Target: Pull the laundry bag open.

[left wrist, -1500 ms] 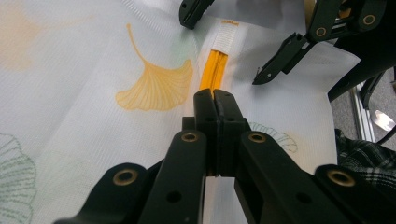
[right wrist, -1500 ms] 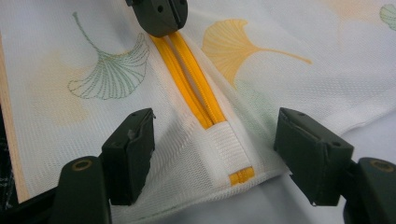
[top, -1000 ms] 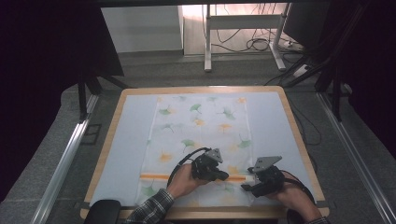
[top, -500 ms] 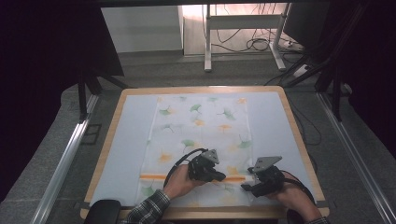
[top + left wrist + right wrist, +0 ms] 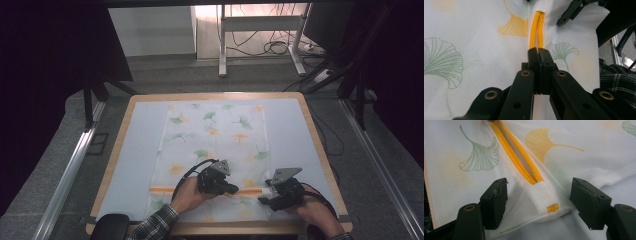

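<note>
**Q:** so where's the bag sitting and what are your hands doing with it?

**Me:** the mesh laundry bag [image 5: 215,150] lies flat on the desk [image 5: 135,145], roughly in the middle of the pale mat, long side running away from me; it's white with green and orange ginkgo leaves printed on it; the orange zipper [image 5: 200,190] runs across it near my edge of the desk; both my hands are down at that zipper line.

**Q:** left one first?

**Me:** my left hand-held gripper [image 5: 539,53] has its jaws pressed together, right on the zipper line; in the left gripper view the two orange rows of teeth [image 5: 535,30] run straight away from the tips and sit slightly parted; there's a white strip showing between the jaws lower down, so I think it's pinching the pull, but the jaws cover it and I can't tell for sure.

**Q:** and the right?

**Me:** my right hand-held gripper [image 5: 539,202] has its jaws apart, one on each side of the zipper's end; between them lies the white fabric tab [image 5: 546,195] with a bit of orange [image 5: 552,208] at its tip; the pads aren't pressing on the tab; whether the left pad touches the mesh beside it I can't say; in the high view that gripper [image 5: 270,197] sits at the bag's right edge, near the left one [image 5: 231,190].
</note>
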`<state>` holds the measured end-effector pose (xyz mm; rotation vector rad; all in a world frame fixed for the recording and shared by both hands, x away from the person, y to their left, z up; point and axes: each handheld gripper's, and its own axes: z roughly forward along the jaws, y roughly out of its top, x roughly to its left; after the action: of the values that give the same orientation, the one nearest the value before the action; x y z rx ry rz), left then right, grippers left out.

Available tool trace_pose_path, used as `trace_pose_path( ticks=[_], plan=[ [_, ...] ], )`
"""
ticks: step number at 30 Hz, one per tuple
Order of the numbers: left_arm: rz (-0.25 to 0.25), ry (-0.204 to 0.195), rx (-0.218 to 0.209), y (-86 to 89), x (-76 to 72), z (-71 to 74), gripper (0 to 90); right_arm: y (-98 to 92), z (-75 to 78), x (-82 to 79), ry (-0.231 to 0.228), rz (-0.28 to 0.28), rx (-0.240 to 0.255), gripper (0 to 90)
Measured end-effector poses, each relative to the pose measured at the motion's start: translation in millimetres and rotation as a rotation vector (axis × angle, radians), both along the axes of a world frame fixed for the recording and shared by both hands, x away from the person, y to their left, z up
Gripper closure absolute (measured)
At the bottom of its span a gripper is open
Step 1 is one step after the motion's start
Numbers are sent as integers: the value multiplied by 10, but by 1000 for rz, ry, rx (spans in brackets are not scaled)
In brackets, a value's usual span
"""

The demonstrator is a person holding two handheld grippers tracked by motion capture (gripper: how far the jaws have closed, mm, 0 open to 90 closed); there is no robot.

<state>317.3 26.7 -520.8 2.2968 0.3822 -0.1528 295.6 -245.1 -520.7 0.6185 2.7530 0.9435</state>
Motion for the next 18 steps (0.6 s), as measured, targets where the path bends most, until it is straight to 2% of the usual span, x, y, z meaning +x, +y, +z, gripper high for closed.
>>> trace_pose_path(
  ticks=[2,6,11,14,15,18],
  plan=[
    [-5,-18,3,27,-20,12,900,1,2,-1,0,-1,-2,305],
    [0,-23,-10,51,-28,16,900,5,2,-1,-4,-2,-2,305],
    [15,-39,-4,-2,-10,18,883,22,18,2,1,-7,-16,302],
    [23,-38,-4,-58,5,10,860,61,31,9,7,-11,-27,269],
    [29,-41,2,-78,13,4,827,68,35,7,4,-10,-24,265],
    [36,-40,10,-100,25,-8,815,86,44,6,10,0,-11,255]
  ],
)
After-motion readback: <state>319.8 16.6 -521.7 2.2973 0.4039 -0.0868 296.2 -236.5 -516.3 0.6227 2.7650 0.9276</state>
